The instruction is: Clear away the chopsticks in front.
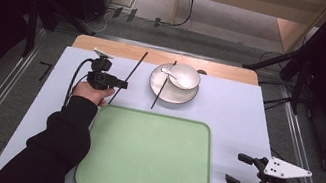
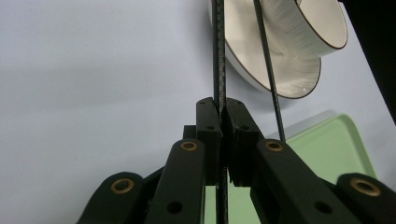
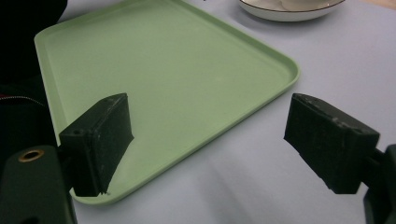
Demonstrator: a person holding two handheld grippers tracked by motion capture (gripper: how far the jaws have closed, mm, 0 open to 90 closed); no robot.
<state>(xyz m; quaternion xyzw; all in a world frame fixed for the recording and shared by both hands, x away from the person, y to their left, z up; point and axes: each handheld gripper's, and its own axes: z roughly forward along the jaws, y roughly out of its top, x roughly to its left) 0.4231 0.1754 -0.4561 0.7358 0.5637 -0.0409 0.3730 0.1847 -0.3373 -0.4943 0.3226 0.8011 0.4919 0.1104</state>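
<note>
The chopstick [image 2: 218,56] is the thing in hand: a thin black stick, and the left hand-held gripper [image 2: 223,123] is closed on it, with both jaws pressed against its sides. In the high view this chopstick [image 1: 135,70] runs from the left hand-held gripper [image 1: 121,84] toward the far side of the counter [image 1: 238,115], just left of the plate [image 1: 170,94]. I cannot tell if it is already lifted or if it touches the counter.

A second chopstick [image 1: 162,86] rests across the left edge of the plate, its near tip on the counter. On the plate stands a white bowl [image 1: 185,76] with a white spoon [image 1: 170,74] in it. The green tray [image 1: 149,156] lies near the person and has nothing on it.

I judge that the work is at its beginning: one chopstick is gripped, and nothing is yet on the tray. If the things are meant to go to the tray, then both chopsticks, the plate and the bowl are left to do.

The right hand-held gripper [image 1: 242,170] hangs at the right near corner of the tray, well apart from the chopsticks. Its jaws stand wide apart and hold nothing; in the right gripper view the tray [image 3: 177,60] lies beyond them.
</note>
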